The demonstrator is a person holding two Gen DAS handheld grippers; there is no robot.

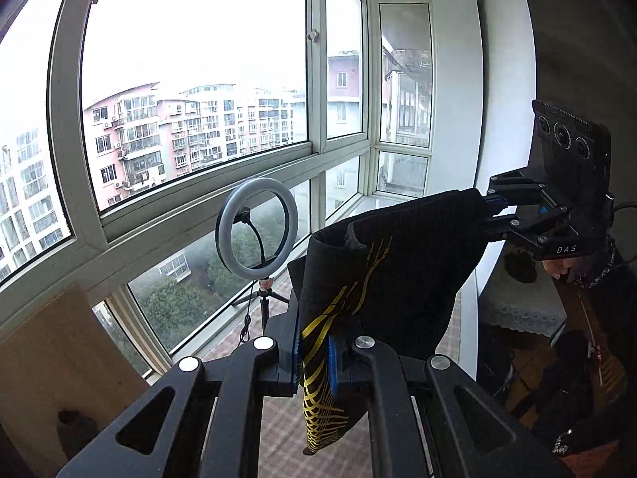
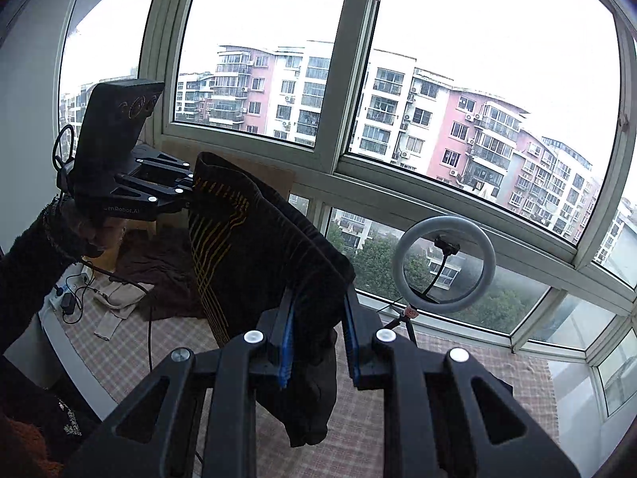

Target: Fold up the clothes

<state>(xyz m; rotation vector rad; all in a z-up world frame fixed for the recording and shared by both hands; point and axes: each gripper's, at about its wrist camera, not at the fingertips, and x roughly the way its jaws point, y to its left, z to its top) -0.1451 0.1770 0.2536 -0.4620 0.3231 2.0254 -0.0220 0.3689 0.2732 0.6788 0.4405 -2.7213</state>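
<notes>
Black garment (image 1: 406, 263) with yellow lines, stretched in the air before the window (image 1: 191, 79)!
Left gripper (image 1: 316, 362) pinches one edge, right gripper (image 2: 318, 342) clamps the other.

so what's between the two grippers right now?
Only the black garment with yellow line print, held up and spanning from the left gripper to the right gripper; nothing else in that stretch. Both wrist views show it.

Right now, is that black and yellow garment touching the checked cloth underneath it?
Apart. In the right wrist view the black and yellow garment hangs between both grippers, its lowest folds dangling clear above the checked cloth.
</notes>
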